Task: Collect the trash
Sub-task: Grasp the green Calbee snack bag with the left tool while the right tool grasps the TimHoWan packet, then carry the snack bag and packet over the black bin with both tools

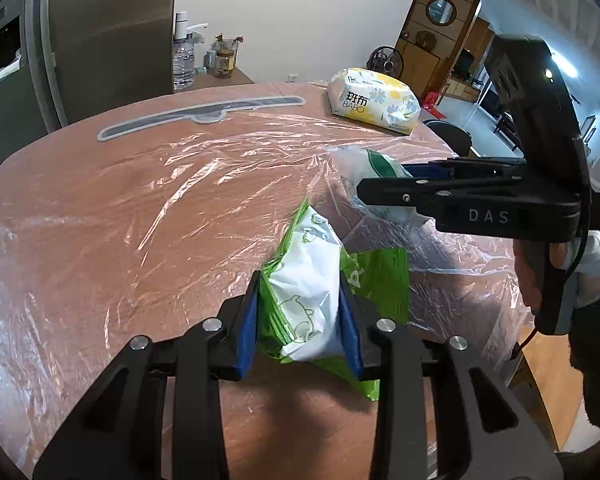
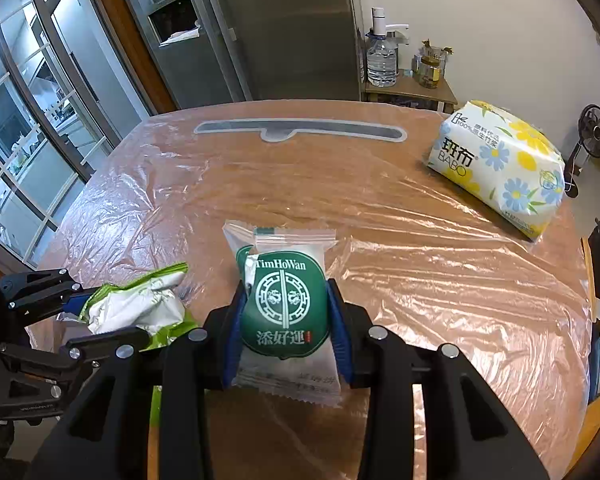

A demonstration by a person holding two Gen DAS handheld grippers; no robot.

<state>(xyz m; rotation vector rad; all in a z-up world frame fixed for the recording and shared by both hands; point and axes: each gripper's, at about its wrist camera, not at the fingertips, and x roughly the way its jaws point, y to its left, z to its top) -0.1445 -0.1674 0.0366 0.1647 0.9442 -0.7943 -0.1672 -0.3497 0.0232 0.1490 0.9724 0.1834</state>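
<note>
left gripper (image 1: pixel 300 320) pinches a crumpled green-and-white wrapper (image 1: pixel 308 292), while right gripper (image 2: pixel 286 320) clamps a green timhowan snack packet (image 2: pixel 284 304) above the plastic-covered counter (image 2: pixel 420 280).

Two snack wrappers are in view: one crumpled green-and-white wrapper (image 1: pixel 306 300) at 6 o'clock in the left wrist view, and one dark green TimHoWan packet (image 2: pixel 285 306) at 6 o'clock in the right wrist view. One tissue pack (image 2: pixel 500 166) sits at 2 o'clock, with one water bottle (image 2: pixel 381 56) at 1 o'clock. Two grippers appear, left gripper (image 1: pixel 300 312) and right gripper (image 2: pixel 286 320), each with a wrapper between its fingers.
</note>
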